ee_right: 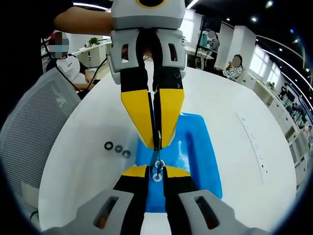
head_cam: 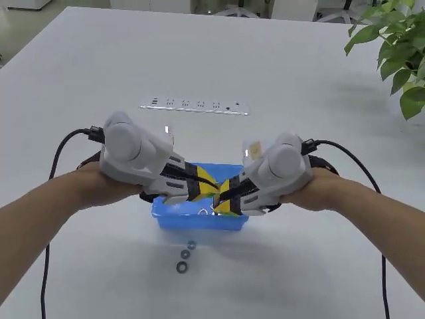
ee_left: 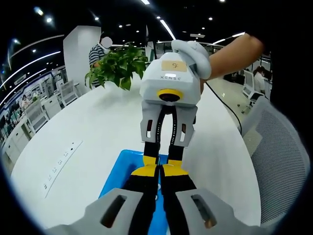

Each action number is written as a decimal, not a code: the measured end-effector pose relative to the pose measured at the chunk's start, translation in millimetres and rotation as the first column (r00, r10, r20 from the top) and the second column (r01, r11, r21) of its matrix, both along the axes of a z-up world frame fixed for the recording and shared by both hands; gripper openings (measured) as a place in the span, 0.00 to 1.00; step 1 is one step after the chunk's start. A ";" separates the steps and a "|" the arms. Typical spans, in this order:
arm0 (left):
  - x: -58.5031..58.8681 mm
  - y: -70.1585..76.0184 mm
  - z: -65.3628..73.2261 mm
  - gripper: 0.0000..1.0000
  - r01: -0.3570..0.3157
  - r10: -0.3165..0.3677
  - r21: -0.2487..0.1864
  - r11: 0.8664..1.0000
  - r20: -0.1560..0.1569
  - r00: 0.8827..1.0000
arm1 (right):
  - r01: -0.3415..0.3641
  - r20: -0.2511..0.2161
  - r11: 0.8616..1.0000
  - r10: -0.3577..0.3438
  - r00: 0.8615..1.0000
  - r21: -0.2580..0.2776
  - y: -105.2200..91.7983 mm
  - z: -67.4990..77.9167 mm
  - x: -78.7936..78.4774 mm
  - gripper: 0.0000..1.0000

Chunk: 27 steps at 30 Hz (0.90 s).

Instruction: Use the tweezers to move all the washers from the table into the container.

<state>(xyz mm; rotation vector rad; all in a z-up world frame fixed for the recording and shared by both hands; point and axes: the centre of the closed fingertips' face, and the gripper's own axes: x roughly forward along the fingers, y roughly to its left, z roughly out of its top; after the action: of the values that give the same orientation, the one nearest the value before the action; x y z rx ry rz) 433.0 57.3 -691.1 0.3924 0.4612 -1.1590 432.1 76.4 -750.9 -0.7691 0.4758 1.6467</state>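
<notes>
**Pinch over container [head_cam: 199, 221]**

Left claw [ee_right: 157, 144] clenched on tweezers [ee_right: 154, 112]. Right claw [ee_right: 156, 171] pinched on their tip, a washer [ee_right: 157, 177] there, above the blue container. Three washers [head_cam: 186, 254] lie on the surface [head_cam: 299, 80] just beside it.

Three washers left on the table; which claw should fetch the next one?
Left, probably. The left claw is shut on what looks like the tweezers, and the washers lie slightly toward its side of the container.

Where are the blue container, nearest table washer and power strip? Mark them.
blue container [head_cam: 192, 222]: head view, front wall.
nearest table washer [head_cam: 182, 267]: head view, ring.
power strip [head_cam: 194, 106]: head view, middle.
</notes>
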 end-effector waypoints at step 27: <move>-3.5 6.4 18.8 0.05 -0.004 0.004 0.006 1.000 0.023 1.000 | 0.140 -0.055 0.988 -0.137 0.989 0.059 -19.0 26.5 -0.1 0.41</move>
<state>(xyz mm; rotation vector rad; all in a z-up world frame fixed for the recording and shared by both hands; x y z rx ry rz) 429.6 63.7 -672.2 0.4094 0.4451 -1.1486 432.0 57.4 -724.4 -0.6352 0.5004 1.5468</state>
